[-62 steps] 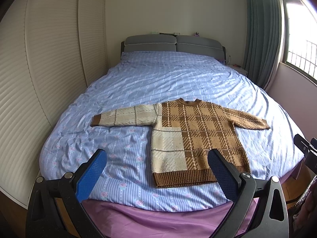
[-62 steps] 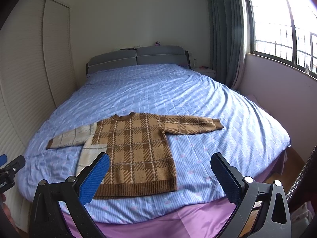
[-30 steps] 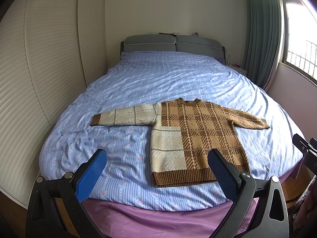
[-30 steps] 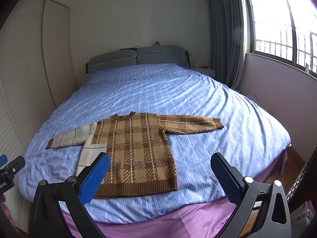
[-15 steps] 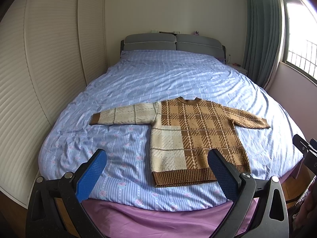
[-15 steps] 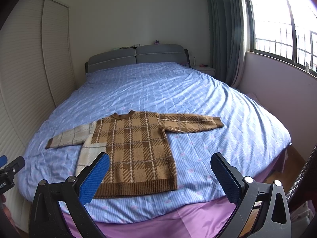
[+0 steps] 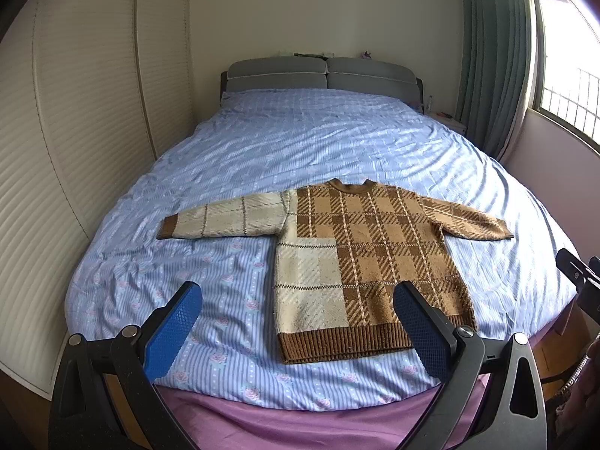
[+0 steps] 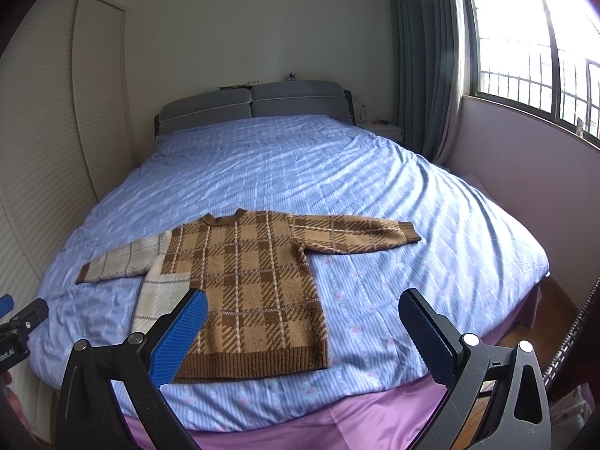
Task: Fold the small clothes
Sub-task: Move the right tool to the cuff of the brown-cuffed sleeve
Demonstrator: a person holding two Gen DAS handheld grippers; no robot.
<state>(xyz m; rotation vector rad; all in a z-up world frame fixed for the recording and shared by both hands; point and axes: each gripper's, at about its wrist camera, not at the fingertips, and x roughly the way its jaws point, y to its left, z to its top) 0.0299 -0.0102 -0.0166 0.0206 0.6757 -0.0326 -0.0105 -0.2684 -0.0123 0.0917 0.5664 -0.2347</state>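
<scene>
A small brown and cream plaid sweater [image 7: 360, 258] lies flat and face up on the blue bed cover [image 7: 300, 157], both sleeves spread out, hem toward me. It also shows in the right wrist view [image 8: 247, 281]. My left gripper [image 7: 296, 300] is open and empty, held above the bed's near edge in front of the hem. My right gripper [image 8: 300, 303] is open and empty, over the near edge to the right of the sweater's body. Neither touches the cloth.
A purple sheet [image 7: 300, 416] hangs at the bed's near edge. White louvred wardrobe doors [image 7: 75, 131] stand along the left. A grey headboard [image 7: 322, 75] is at the far end. Curtains [image 8: 423, 60], a window and a nightstand [image 8: 382, 129] are at the right.
Both grippers have drifted very slightly; the sweater lies as before and both grippers stay open.
</scene>
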